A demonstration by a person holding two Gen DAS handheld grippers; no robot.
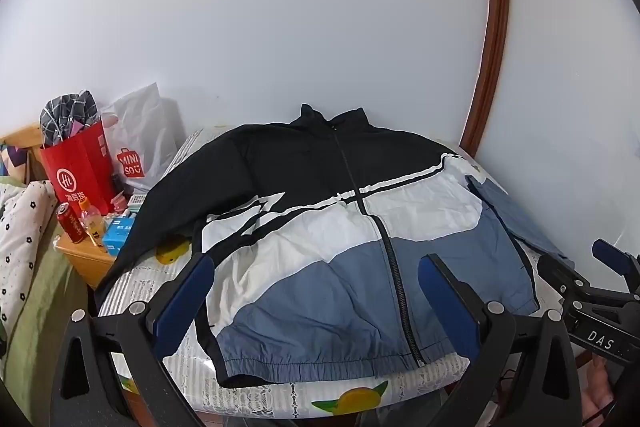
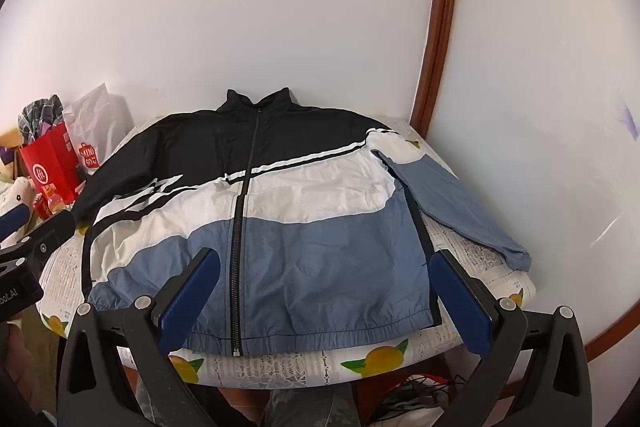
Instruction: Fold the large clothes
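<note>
A black, white and blue zip jacket (image 1: 340,227) lies spread flat, front up and zipped, on a small table with a lemon-print cloth (image 1: 352,399). It fills the right wrist view (image 2: 280,211) too, collar toward the wall. Its blue right sleeve (image 2: 456,203) lies along the table's right edge; its black left sleeve (image 1: 160,211) hangs off the left side. My left gripper (image 1: 316,267) is open and empty above the hem. My right gripper (image 2: 326,259) is open and empty above the hem's right half, and shows at the right of the left wrist view (image 1: 608,267).
A white wall is right behind the table, with a brown wooden door frame (image 2: 436,47) at the right. Left of the table a wooden nightstand (image 1: 84,259) holds a red paper bag (image 1: 78,171), a white Miniso bag (image 1: 136,143), a can and bottles. A bed lies at far left.
</note>
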